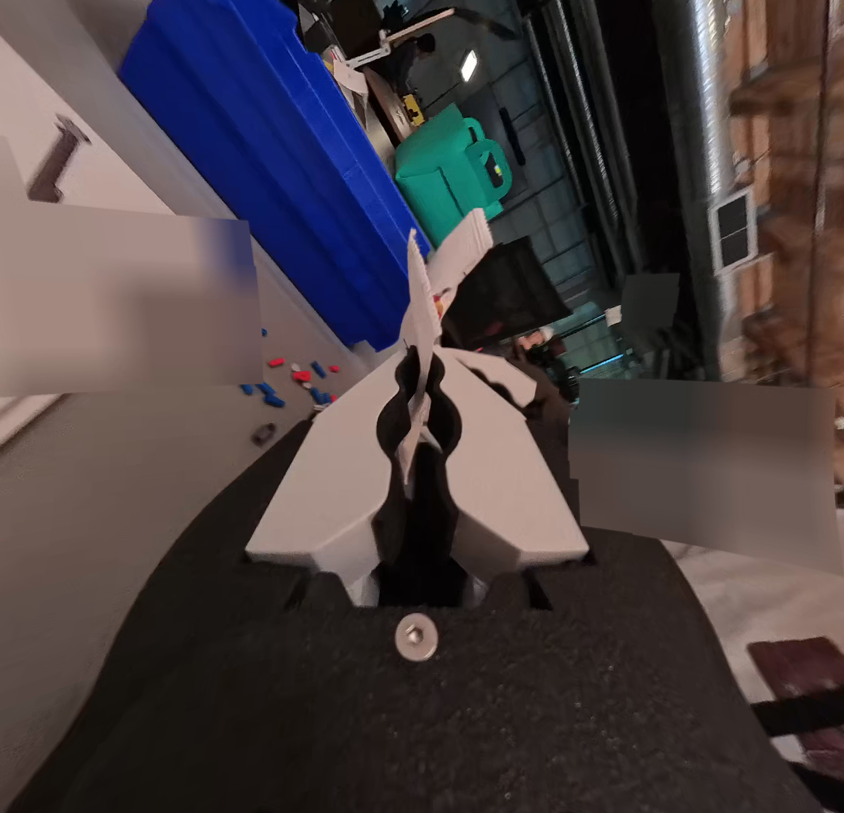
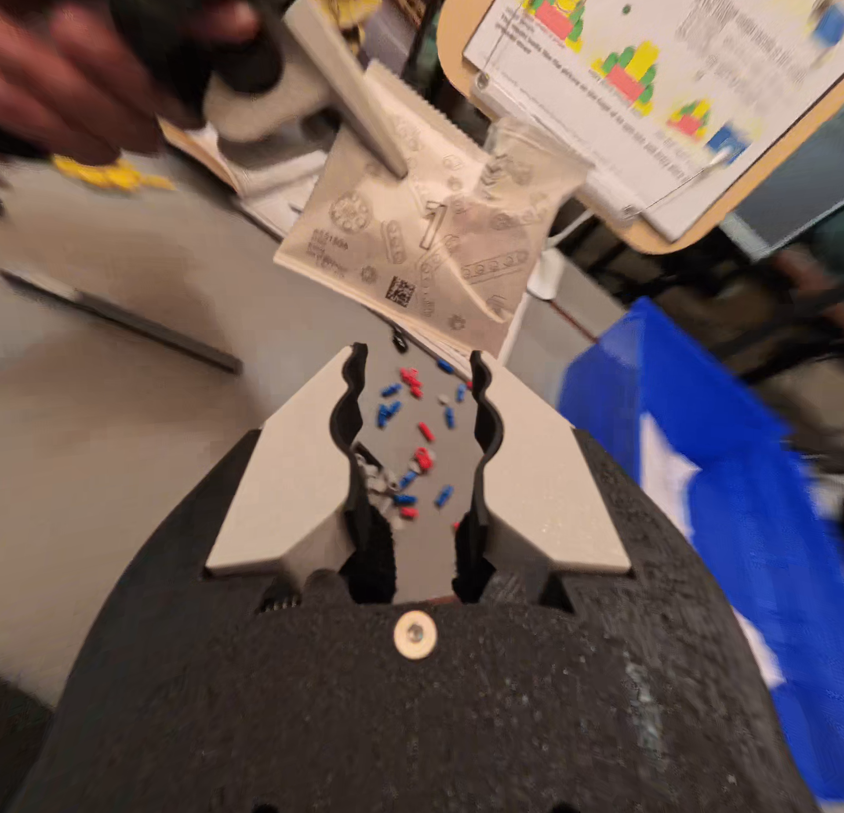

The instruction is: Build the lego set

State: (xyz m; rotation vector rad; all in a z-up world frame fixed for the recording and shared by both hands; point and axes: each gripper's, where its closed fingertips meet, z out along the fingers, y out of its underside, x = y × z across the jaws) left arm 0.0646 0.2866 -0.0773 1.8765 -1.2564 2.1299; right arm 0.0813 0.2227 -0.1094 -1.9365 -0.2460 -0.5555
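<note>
A large blue plastic bin [image 2: 712, 494] stood at the right edge of the grey tabletop [image 2: 114, 425], close to the work area, and a wooden clipboard carrying printed building instructions [image 2: 648, 87] leaned at the far right. A dark flat strip [image 2: 137, 320] lay on the table to the left. The left gripper [image 1: 420, 380] was clamped on a white paper parts bag with a serrated edge [image 1: 422, 307], held raised above the table; in the right wrist view the same bag [image 2: 411, 224] hung in the air beyond the right gripper, pinched near its top by one grey finger [image 2: 347, 92], with a person's hand [image 2: 77, 78] blurred behind. The right gripper [image 2: 418, 361] stood with its jaws apart and nothing between them. Small red, blue and grey loose lego pieces [image 2: 411, 448] lay scattered on the table below the bag, near the bin.
</note>
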